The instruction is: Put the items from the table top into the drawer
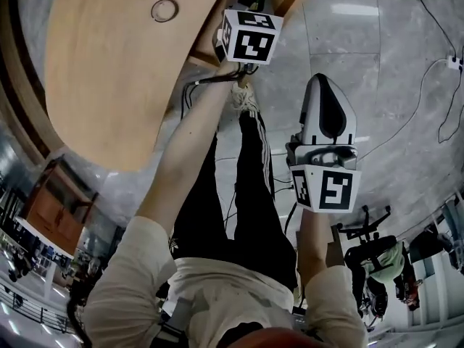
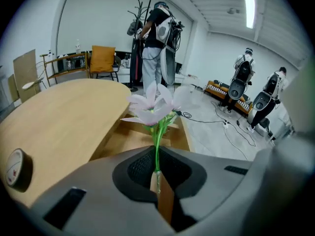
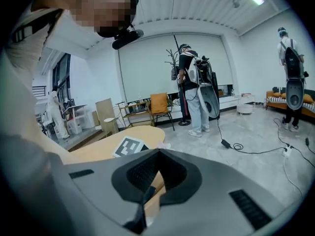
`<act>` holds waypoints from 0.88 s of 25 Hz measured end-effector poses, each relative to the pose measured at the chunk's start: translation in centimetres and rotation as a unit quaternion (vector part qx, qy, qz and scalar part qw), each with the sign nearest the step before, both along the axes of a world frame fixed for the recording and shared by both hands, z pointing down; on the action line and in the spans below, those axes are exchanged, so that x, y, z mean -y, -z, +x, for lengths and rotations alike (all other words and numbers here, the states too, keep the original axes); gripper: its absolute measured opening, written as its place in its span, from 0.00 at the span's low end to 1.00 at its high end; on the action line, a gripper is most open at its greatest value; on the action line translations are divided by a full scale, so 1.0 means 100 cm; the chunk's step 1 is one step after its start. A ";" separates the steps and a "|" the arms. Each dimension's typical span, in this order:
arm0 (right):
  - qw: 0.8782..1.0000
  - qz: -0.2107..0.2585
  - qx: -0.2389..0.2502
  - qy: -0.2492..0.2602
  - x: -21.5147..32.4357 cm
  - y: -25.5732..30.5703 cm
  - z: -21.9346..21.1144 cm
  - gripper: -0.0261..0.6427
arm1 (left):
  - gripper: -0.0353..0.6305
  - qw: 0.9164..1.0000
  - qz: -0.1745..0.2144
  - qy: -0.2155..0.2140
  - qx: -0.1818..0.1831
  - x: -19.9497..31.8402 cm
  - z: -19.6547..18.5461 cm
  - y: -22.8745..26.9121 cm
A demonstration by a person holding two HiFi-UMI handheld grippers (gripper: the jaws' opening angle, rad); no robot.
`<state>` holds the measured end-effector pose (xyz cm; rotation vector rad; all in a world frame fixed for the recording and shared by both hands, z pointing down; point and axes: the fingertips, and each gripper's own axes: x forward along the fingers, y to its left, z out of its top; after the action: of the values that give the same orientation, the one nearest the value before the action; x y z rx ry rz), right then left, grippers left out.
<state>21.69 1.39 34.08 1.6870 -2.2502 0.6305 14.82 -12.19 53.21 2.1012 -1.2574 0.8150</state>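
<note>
Pale-petalled flower, green stem between ribbed jaws of left tool

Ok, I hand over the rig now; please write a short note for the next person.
The left tongs are shut on the flower stem, near what looks like the open drawer at the table edge.
The right tongs are shut, empty.
The tape roll lies on the table.
Done: flower picked up.
To do: flower into drawer, then tape roll.

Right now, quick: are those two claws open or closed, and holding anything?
Left gripper: closed on the green stem of the pale pink flower.
Right gripper: closed, nothing between its jaws.
</note>
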 end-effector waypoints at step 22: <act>1.000 0.018 0.016 -0.017 0.008 0.013 0.016 0.05 | 0.21 1.000 0.008 -0.025 0.008 0.001 0.017 0.014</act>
<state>23.30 0.58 32.78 1.7470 -2.2723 0.6334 16.49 -12.31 51.85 2.1495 -1.2282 0.8485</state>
